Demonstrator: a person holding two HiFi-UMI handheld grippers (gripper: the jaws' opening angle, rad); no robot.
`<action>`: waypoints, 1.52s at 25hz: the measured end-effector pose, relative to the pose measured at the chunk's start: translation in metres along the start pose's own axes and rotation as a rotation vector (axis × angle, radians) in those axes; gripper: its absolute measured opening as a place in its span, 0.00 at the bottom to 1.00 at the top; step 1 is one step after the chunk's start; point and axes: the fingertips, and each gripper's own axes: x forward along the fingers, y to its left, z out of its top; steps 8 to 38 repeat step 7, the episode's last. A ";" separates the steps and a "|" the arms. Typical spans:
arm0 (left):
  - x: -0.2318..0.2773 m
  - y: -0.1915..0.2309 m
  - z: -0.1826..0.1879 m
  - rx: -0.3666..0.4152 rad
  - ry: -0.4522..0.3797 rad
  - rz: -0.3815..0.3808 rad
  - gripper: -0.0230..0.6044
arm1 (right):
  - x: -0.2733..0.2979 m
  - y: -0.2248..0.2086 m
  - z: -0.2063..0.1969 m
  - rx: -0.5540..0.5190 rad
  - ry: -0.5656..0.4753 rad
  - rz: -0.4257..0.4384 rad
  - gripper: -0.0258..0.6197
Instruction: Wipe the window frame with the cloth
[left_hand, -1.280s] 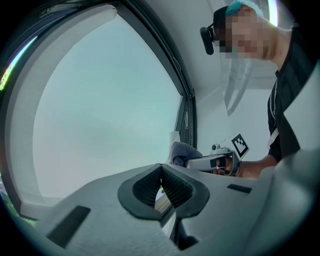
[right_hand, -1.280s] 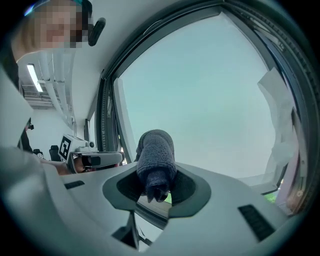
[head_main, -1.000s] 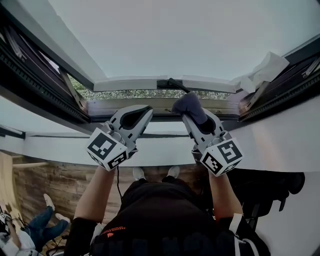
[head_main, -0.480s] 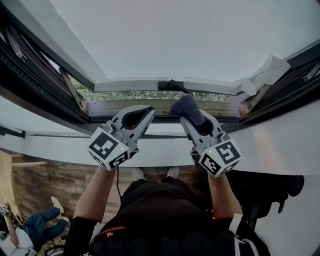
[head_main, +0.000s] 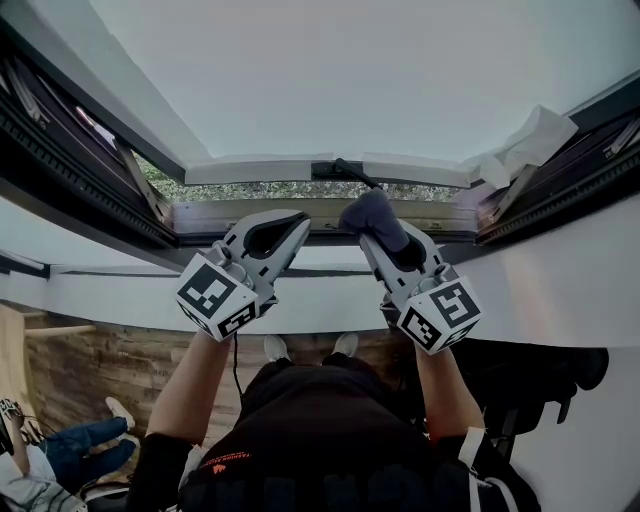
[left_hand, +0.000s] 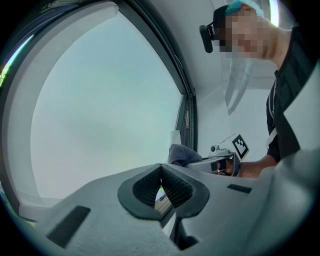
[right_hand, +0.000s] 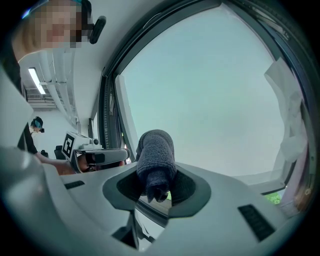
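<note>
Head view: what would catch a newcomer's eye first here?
The dark cloth bunched in the right tongs, held up at the window frame at centre. Beside it the left tongs are shut and empty; a crumpled white sheet sits at the upper right corner.

The right gripper (head_main: 378, 238) carries the cloth (head_main: 370, 212) slightly left along the window frame (head_main: 200, 213); a bystander's legs (head_main: 85, 445) shift position.
</note>
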 end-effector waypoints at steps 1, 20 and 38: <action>0.001 -0.001 0.000 0.000 -0.002 0.000 0.07 | -0.001 -0.001 -0.001 -0.002 0.001 0.002 0.22; 0.001 0.001 0.000 0.001 -0.002 -0.001 0.07 | -0.001 -0.002 0.000 -0.006 -0.003 -0.001 0.22; 0.001 0.001 0.000 0.001 -0.002 -0.001 0.07 | -0.001 -0.002 0.000 -0.006 -0.003 -0.001 0.22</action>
